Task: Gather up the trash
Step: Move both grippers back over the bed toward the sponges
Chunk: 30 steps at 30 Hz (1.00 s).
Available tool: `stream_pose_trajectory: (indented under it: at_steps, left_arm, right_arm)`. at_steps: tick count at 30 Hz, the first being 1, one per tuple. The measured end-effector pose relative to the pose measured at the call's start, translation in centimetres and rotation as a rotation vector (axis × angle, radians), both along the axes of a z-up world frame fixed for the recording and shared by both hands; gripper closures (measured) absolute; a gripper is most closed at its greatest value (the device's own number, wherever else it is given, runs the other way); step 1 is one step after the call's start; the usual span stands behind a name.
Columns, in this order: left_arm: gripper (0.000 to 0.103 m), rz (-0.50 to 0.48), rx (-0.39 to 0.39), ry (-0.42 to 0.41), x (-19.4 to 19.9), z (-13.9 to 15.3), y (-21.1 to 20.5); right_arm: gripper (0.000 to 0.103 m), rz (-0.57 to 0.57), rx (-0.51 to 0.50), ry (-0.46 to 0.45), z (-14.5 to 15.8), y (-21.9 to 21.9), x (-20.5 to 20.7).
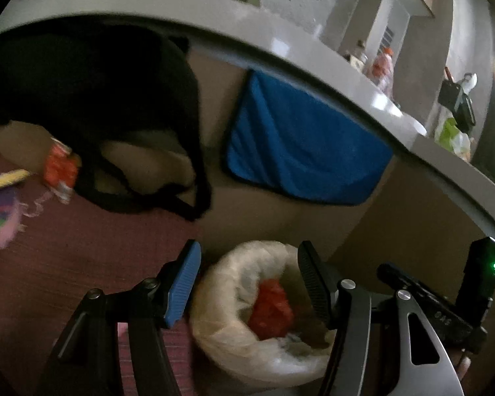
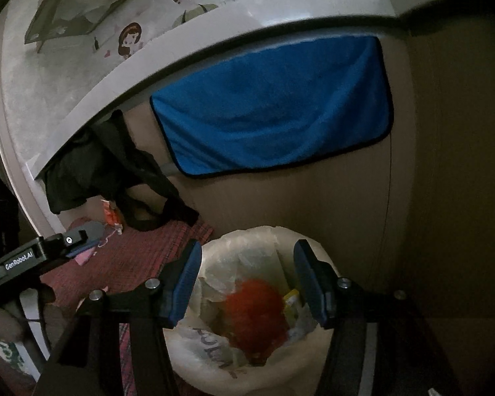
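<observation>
Right hand-held gripper (image 2: 247, 280) spread empty over lined bin (image 2: 211, 346), left hand-held gripper (image 1: 249, 283) spread, its body lettered "GenRobot.AI"

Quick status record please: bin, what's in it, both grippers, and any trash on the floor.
bin: bag-lined trash bin on the floor below the blue cloth
contents: red crumpled wrapper, yellow scrap
left gripper: open, empty, over the bin
right gripper: open, empty, over the bin
floor trash left: orange-and-white packet by the black bag; yellow item near it, too blurred to identify
</observation>
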<state>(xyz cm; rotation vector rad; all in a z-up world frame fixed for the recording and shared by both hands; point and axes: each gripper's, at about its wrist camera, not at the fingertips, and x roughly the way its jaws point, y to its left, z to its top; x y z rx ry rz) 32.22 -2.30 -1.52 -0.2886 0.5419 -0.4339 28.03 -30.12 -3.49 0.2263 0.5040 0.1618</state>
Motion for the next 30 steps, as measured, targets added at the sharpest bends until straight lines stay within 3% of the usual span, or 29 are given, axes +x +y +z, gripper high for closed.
stream_pose_trajectory:
  at_steps: [5, 10, 20, 26, 30]
  left_arm:
    - [0.041, 0.119, 0.033, -0.044, -2.0, 1.5, 5.7]
    - [0.041, 0.259, 0.023, -0.082, -4.8, 3.5, 13.3]
    - [0.041, 0.525, 0.02, -0.137, -11.0, 6.1, 29.0]
    - [0.041, 0.552, 0.026, -0.096, -11.3, 3.8, 33.7]
    - [0.041, 0.492, -0.018, -0.012, -9.1, 0.1, 34.4]
  right_arm:
    - [0.047, 0.019, -0.034, -0.031, 1.4, 2.4, -1.4]
    - [0.047, 0.109, -0.041, -0.035, 2.6, 7.1, -2.0]
    - [0.047, 0.319, -0.054, -0.004, 3.2, 20.1, -1.1]
    - [0.047, 0.391, -0.095, 0.035, 2.2, 26.0, 0.4]
    - [0.047, 0.394, -0.099, 0.059, 0.9, 27.5, 1.4]
